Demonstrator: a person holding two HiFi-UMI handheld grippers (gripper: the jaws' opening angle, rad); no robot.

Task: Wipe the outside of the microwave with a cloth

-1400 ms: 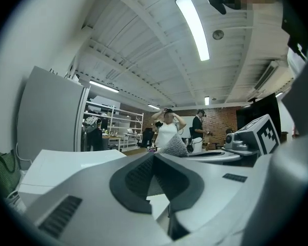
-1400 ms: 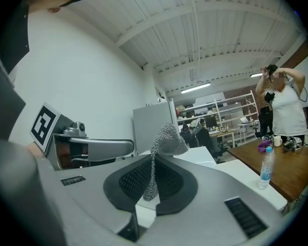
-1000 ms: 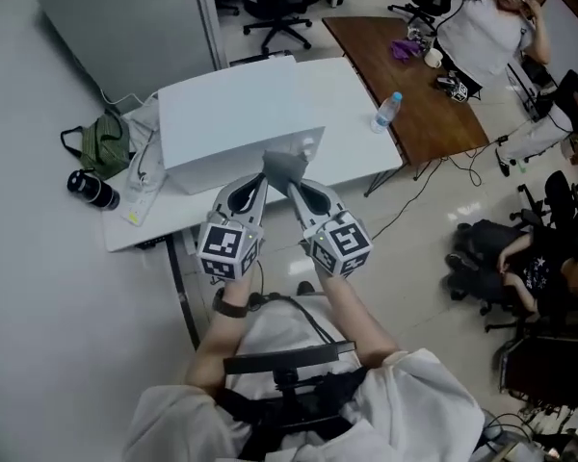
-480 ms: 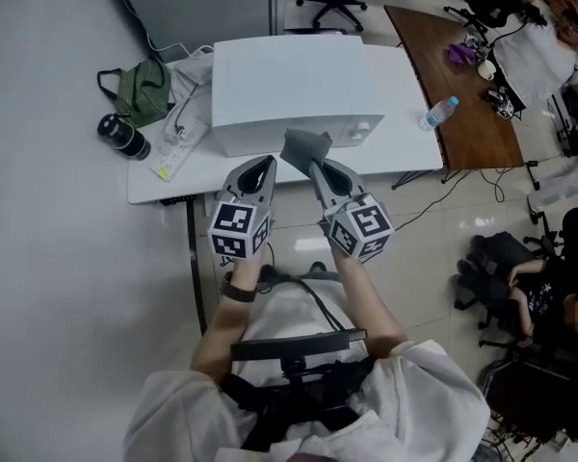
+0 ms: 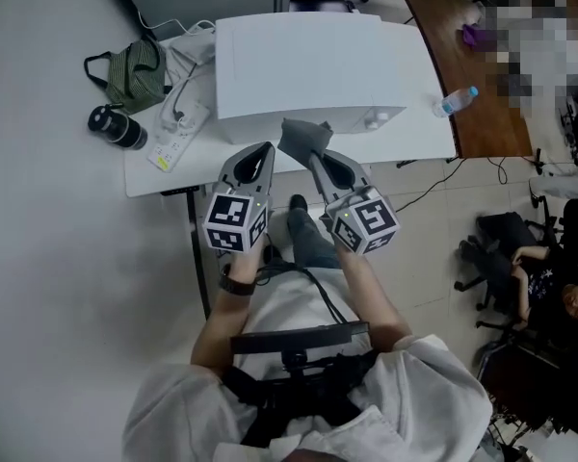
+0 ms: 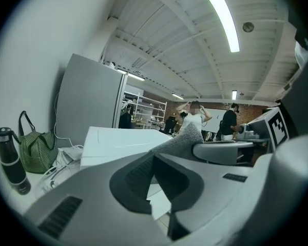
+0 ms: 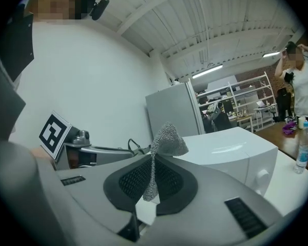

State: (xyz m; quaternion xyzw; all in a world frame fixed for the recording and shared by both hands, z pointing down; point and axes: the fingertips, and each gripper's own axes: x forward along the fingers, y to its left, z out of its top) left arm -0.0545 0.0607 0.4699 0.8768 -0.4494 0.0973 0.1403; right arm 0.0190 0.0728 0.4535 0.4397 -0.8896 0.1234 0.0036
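The white microwave (image 5: 308, 65) stands on a white table (image 5: 173, 176), its front facing me; it also shows in the left gripper view as a white box (image 6: 118, 142) and in the right gripper view (image 7: 236, 152). My right gripper (image 5: 313, 157) is shut on a grey cloth (image 5: 303, 138), which sticks up from the jaws (image 7: 167, 140) just in front of the microwave's front face. My left gripper (image 5: 261, 154) hangs beside it on the left, over the table's front edge, shut with nothing in it. From the left gripper view the cloth (image 6: 182, 140) appears to the right.
Left of the microwave lie a green bag (image 5: 130, 65), a black bottle (image 5: 116, 128) and a white power strip (image 5: 178, 138). A water bottle (image 5: 458, 101) stands at the table's right end, next to a brown table (image 5: 462, 56). Office chairs and seated people are at the right.
The view has swung so the microwave sits more squarely ahead. Both grippers stay side by side before its front, the right one holding the cloth throughout.
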